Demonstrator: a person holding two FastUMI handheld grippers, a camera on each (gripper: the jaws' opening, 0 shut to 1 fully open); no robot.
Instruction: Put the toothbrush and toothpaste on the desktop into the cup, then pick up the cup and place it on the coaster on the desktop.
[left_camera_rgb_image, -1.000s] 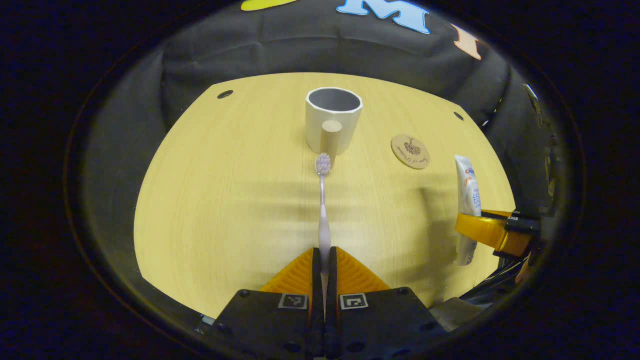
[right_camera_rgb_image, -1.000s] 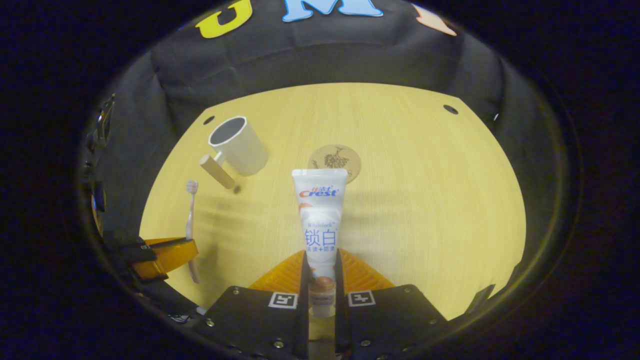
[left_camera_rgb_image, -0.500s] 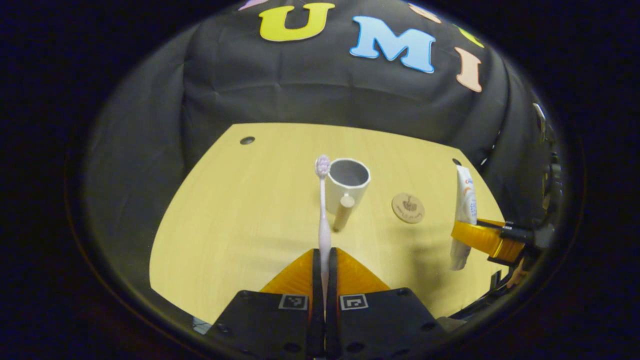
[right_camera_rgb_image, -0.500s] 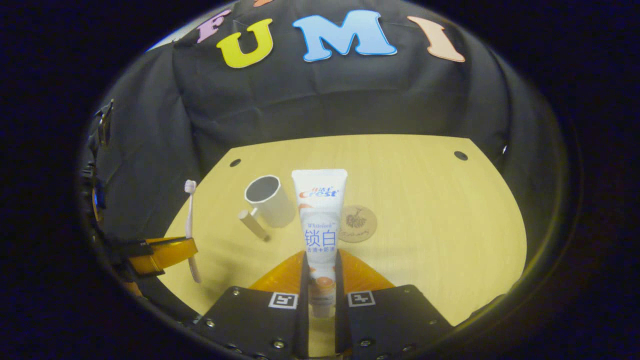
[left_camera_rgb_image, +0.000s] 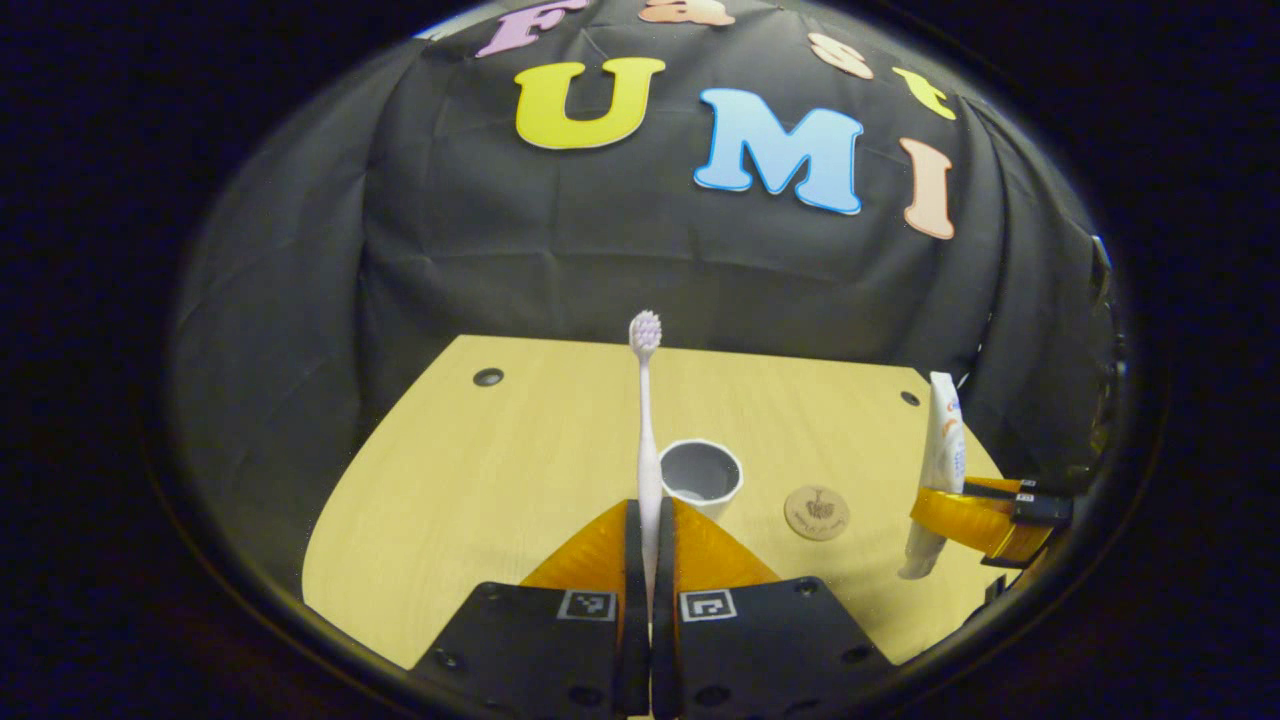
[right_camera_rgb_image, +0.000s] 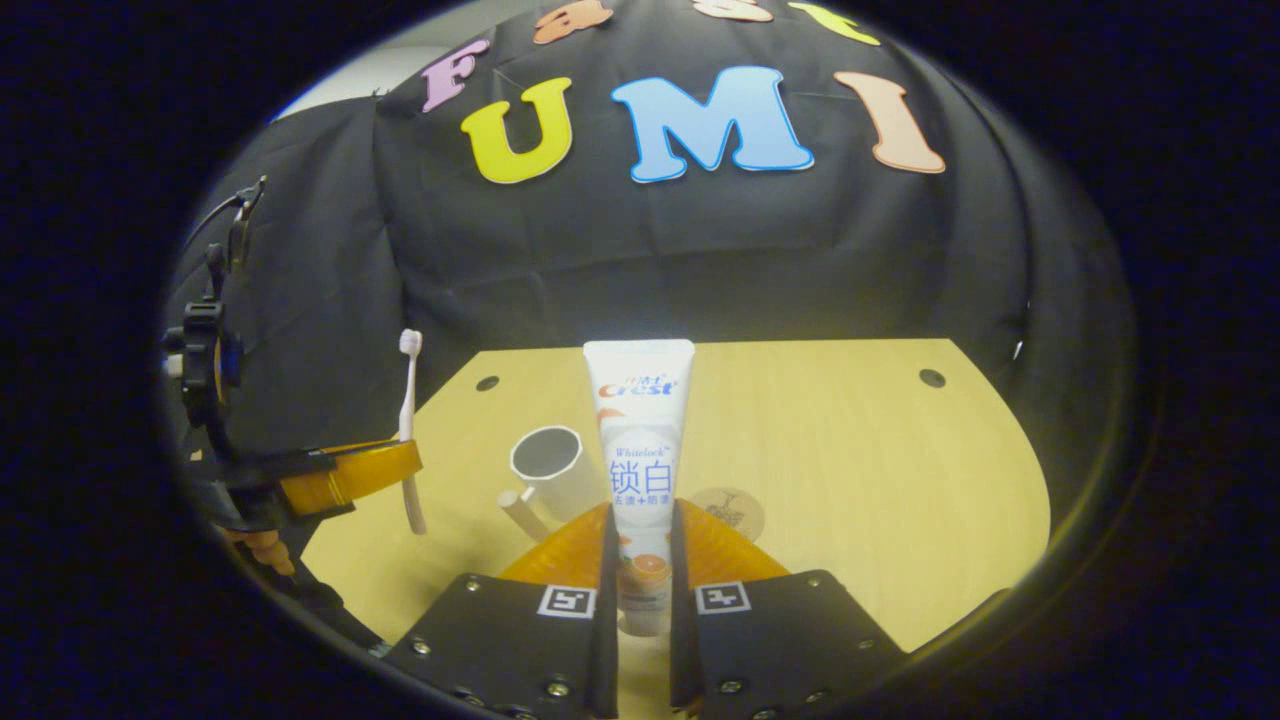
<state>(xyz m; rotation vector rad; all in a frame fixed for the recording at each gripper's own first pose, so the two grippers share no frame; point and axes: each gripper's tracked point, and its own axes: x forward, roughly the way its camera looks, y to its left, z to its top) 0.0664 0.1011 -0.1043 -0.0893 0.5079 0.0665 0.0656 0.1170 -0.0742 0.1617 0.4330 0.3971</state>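
A: Risks first. The slim pale-lilac plastic toothbrush (left_camera_rgb_image: 646, 420) is standing bristles-up in the left gripper (left_camera_rgb_image: 646, 520), pinched low on its handle, so most of its length is sticking out unsupported. If it is being lowered handle-first, the grip is sitting right where the handle needs to enter the round white cup with the grey inside (left_camera_rgb_image: 701, 472). I judge it could pivot or slip between the fingers when it is tipped over.

B: And the cup itself?

A: It is sitting on the pale wooden desktop (left_camera_rgb_image: 480, 470), light-looking, with a stubby wooden peg handle (right_camera_rgb_image: 523, 513) at its side. A nudge on the rim from either item could be tipping or sliding it. Two grippers crowding one narrow mouth together is another worry; they are hanging well apart now.

B: Toothpaste?

A: The white squeeze tube of toothpaste with the orange-and-blue print (right_camera_rgb_image: 638, 440) is being held upright, crimped end up, in the right gripper (right_camera_rgb_image: 638, 530). A soft tube may be buckling if pressed against the rim.

B: Grips?

A: Left fingers are nearly touching, clamping the toothbrush handle. Right fingers are parted only by the tube's width, pressing on it near its cap end. Both items are hanging above the desktop, not in the cup yet.

B: Coaster?

A: The round brown cork coaster with a dark printed motif (left_camera_rgb_image: 817, 512) is lying just right of the cup, apart from it.
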